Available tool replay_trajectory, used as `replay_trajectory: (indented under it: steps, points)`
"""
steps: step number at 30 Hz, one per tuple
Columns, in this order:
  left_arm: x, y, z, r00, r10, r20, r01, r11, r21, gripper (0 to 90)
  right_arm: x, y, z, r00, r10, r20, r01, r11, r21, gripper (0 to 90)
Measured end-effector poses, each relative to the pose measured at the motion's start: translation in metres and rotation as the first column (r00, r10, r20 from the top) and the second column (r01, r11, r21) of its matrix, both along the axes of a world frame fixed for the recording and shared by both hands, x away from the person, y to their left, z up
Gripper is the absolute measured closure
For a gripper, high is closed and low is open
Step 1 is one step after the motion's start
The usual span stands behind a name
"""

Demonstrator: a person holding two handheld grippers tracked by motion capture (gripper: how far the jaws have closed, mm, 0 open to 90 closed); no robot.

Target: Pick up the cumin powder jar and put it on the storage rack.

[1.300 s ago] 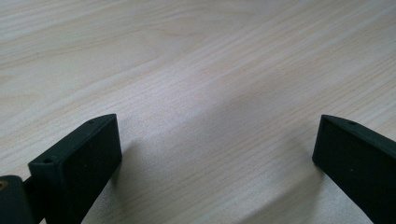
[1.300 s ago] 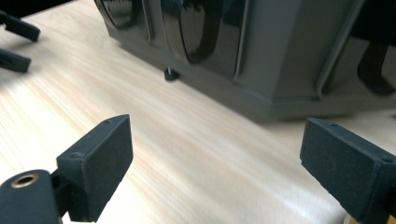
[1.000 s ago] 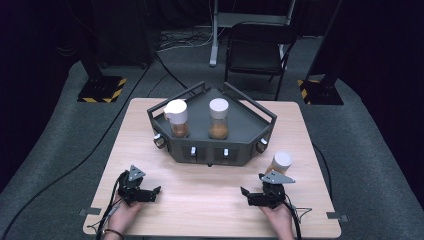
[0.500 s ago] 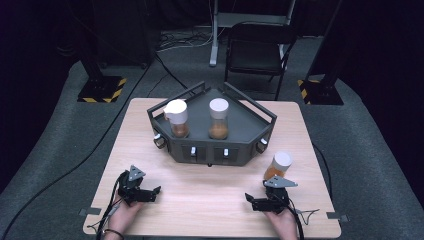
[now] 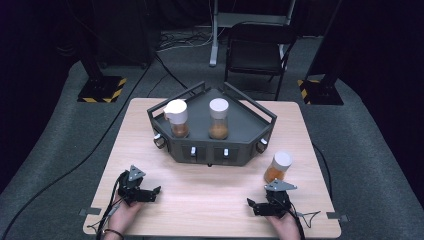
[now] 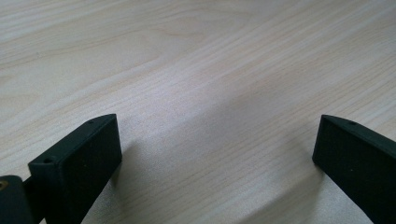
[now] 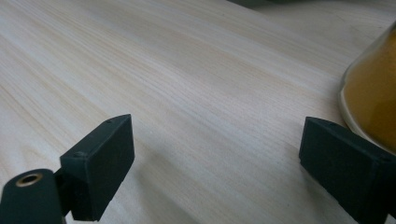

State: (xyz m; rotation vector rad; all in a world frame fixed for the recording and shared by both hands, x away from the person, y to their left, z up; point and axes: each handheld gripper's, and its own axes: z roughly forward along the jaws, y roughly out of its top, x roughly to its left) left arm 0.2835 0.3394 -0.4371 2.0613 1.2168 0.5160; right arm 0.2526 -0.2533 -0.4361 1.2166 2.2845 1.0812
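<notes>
While the right gripper (image 5: 252,204) is resting low over the pale wooden table (image 5: 210,195), its black jaws are standing wide apart with bare wood grain between them, gripping nothing. Just beyond it, on the side toward the dark grey angular metal rack (image 5: 212,135), a small clear jar with a white lid and orange-brown powder (image 5: 277,167) is standing upright on the table, near the rack's front right corner; in the right gripper view its amber wall (image 7: 373,93) is showing just beside one jaw. Well off from the rack's front left corner, the left gripper (image 5: 156,193) is sitting released too, jaws spread over bare wood. On the rack, two more white-lidded jars (image 5: 218,118) are standing side by side. No label or writing is readable anywhere.
</notes>
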Motion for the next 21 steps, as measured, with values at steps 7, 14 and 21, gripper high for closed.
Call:
replay_trajectory:
  steps: [7,14,21]
  points:
    - [0.0000,0.0000,-0.0001,1.0000,0.000,0.000,0.000,1.0000,0.000,0.7,-0.0028,0.0106,0.0022,0.9998,0.012,0.015,-0.010,0.9977,-0.066,7.4]
    - [-0.0001,0.0000,-0.0001,1.0000,0.000,0.001,0.000,1.0000,0.000,0.7,-0.0026,0.0119,0.0024,0.9999,0.009,0.013,-0.008,0.9977,-0.068,6.6]
    - [-0.0001,0.0000,-0.0001,1.0000,0.000,0.001,0.000,1.0000,0.000,0.7,-0.0021,0.0124,0.0024,0.9999,0.010,0.012,-0.009,0.9976,-0.069,6.0]
